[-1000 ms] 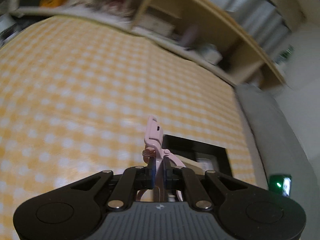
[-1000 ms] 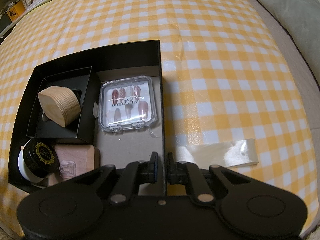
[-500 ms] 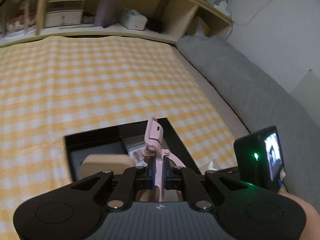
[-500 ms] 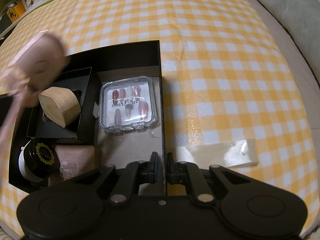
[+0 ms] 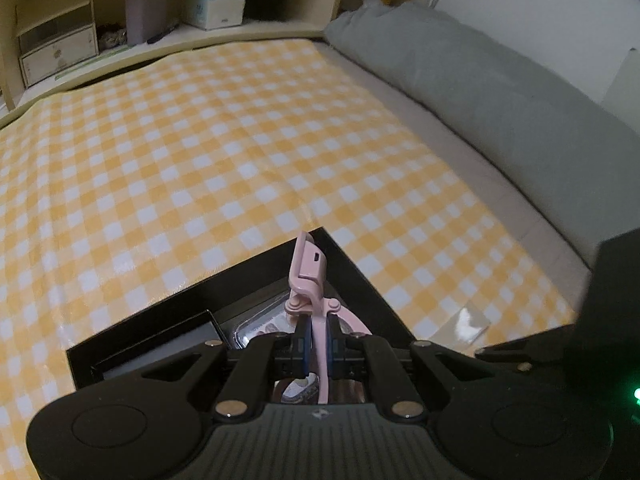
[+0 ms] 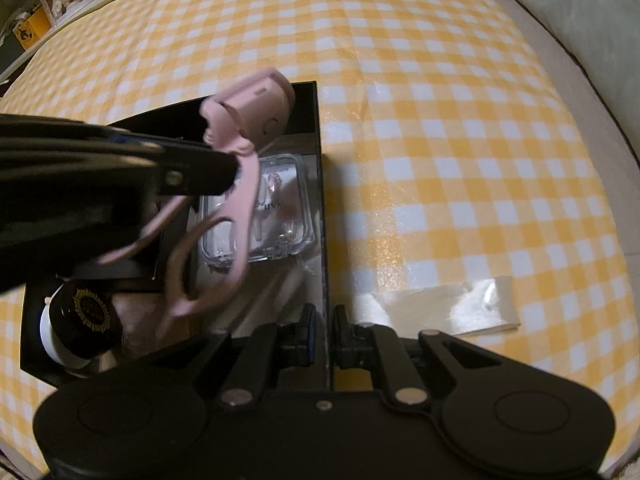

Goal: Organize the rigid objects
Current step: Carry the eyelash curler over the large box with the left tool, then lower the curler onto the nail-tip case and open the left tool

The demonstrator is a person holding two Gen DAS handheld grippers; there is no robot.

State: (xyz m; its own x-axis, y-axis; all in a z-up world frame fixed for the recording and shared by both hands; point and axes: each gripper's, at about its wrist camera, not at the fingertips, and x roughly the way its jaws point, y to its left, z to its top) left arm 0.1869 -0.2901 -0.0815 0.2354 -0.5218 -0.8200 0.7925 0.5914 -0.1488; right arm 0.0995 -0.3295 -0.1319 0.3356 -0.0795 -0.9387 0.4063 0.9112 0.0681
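A pink hinged beauty tool [image 5: 308, 276] with loop handles is clamped between the pads of my left gripper [image 5: 316, 336], which is shut on it. In the right wrist view the same pink tool [image 6: 248, 120] hangs above the open black box [image 6: 320, 160], over a clear case of false nails [image 6: 280, 208]. My right gripper [image 6: 323, 328] is shut on the box's right wall near its front corner. A black jar with a gold-printed lid [image 6: 86, 312] lies at the box's front left. The left gripper's body hides the inner black tray.
The box sits on a yellow-and-white checked cloth [image 5: 200, 160]. A flat clear packet [image 6: 460, 304] lies on the cloth right of the box. A grey cushion [image 5: 480, 80] runs along the right side. Wooden shelves hold a tissue box [image 5: 212, 8].
My left gripper has swung in with the pink tool, from beside the box to above its contents, rolling level as it came. The right gripper has kept still on the box wall.
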